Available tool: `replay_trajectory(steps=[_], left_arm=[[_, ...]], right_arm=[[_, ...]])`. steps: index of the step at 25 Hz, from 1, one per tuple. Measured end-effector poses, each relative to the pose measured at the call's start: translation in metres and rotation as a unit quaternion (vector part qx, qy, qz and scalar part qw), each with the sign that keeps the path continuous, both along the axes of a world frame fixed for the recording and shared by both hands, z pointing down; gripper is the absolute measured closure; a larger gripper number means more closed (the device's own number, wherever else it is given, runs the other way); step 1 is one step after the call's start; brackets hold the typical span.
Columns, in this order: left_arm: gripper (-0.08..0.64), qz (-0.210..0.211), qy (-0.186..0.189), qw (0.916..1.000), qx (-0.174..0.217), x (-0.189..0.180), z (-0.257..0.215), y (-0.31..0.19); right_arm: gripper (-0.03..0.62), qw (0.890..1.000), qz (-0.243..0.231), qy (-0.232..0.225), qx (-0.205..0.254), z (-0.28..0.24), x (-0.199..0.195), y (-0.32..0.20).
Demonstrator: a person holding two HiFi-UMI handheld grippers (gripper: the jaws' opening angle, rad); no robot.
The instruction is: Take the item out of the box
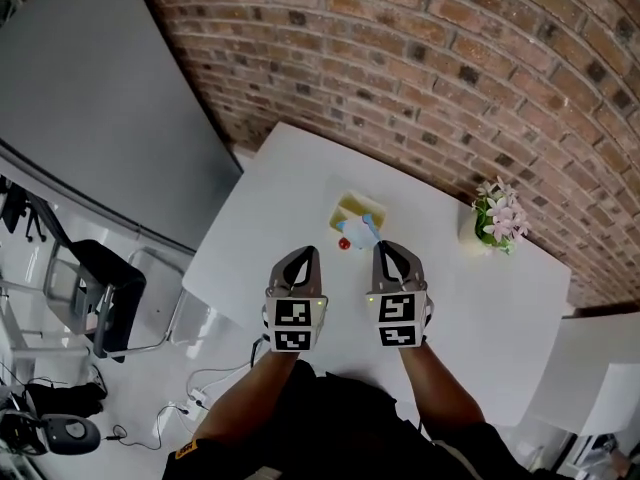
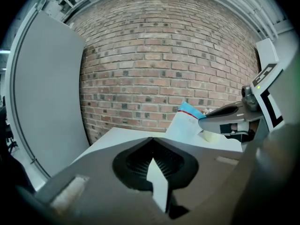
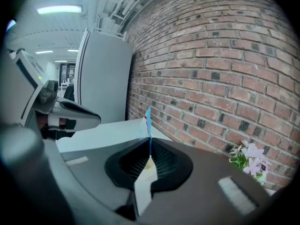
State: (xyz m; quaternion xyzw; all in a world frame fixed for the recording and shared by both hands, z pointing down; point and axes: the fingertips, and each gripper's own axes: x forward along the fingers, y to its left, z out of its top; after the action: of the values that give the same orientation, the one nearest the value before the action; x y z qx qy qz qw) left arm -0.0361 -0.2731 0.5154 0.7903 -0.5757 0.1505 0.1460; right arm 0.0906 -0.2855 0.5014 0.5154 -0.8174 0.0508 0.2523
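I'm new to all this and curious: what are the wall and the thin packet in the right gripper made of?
Wall: brick, rough matte red-brown blocks with pale mortar lines. Packet: probably thin paper or plastic film, since it shows edge-on as a sliver in the right gripper.

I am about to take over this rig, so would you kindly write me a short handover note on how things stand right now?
Left gripper: shut, empty, held above the white table.
Right gripper: shut on a thin white and blue packet, held in the air.
Box: pale yellow, open, on the table just ahead of the grippers; a small red piece lies beside it.
Done: the packet looks lifted out of the box.
Left: probably set the packet on the table and let go.
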Motion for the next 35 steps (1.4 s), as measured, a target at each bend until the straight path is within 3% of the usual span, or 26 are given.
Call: replay_trajectory(steps=[8, 18, 28, 35], left_arm=[[0.555, -0.044, 0.000, 0.9990, 0.010, -0.018, -0.013, 0.030], [0.555, -0.090, 0.008, 0.9957, 0.022, -0.054, -0.030, 0.077], [0.555, -0.075, 0.042, 0.9958, 0.034, -0.088, -0.042, 0.118], [0.555, -0.030, 0.053, 0.9975, 0.036, -0.105, -0.050, 0.159]], right_arm=[[0.580, 0.999, -0.037, -0.033, 0.003, -0.013, -0.019, 0.023], [0.580, 0.993, -0.103, -0.055, -0.010, -0.015, -0.071, 0.064], [0.580, 0.993, -0.099, -0.060, -0.018, -0.018, -0.109, 0.110], [0.581, 0.996, -0.064, -0.063, -0.026, -0.018, -0.129, 0.158]])
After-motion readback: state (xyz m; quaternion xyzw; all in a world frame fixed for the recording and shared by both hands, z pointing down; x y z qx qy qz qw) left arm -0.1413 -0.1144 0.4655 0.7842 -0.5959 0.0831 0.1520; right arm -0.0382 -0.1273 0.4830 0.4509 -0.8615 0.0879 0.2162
